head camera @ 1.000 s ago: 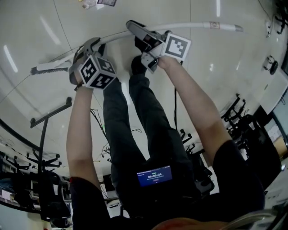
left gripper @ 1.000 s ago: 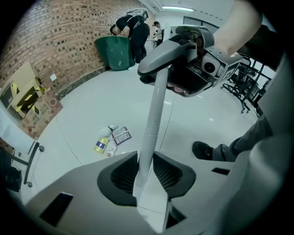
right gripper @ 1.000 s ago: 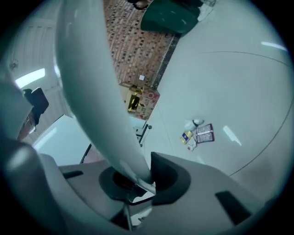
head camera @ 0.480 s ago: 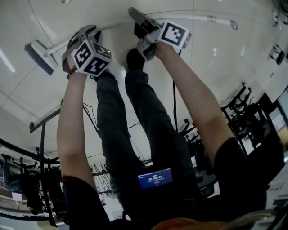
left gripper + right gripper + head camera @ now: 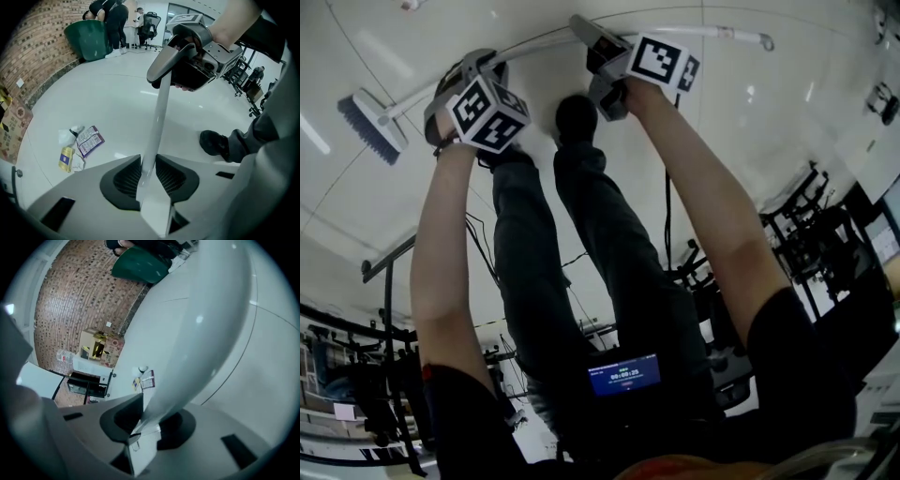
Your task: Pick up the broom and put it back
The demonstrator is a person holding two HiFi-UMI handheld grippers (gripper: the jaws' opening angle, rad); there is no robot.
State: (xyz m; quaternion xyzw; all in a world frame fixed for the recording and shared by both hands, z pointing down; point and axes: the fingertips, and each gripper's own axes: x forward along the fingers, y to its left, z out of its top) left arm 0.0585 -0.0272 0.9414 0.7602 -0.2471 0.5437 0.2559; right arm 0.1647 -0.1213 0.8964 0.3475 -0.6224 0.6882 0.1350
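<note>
1. The left gripper (image 5: 147, 160) has its jaws closed part-way onto the broom (image 5: 534, 42). The white handle (image 5: 157, 117) stands upright between the ribbed pads (image 5: 125, 180), and both pads press on it.
2. Straight ahead of the left jaws, the handle runs on to the right gripper (image 5: 600, 39), which has it farther along.
3. The right jaws have just been opening. The handle lies slantwise between them, fills the gap and appears to touch both pads.
4. In the head view the broom runs across beyond the person's shoes. Its brush head (image 5: 364, 127) is out past the left jaws, and the handle's free end (image 5: 759, 39) is well out past the right jaws. Whether the broom rests on the floor cannot be told.
5. To the left of the left jaws, food wrappers (image 5: 77, 145) lie on the white floor (image 5: 93, 103). A black shoe (image 5: 213, 143) is to the right of those jaws, and a green bin (image 5: 89, 40) stands far ahead.
</note>
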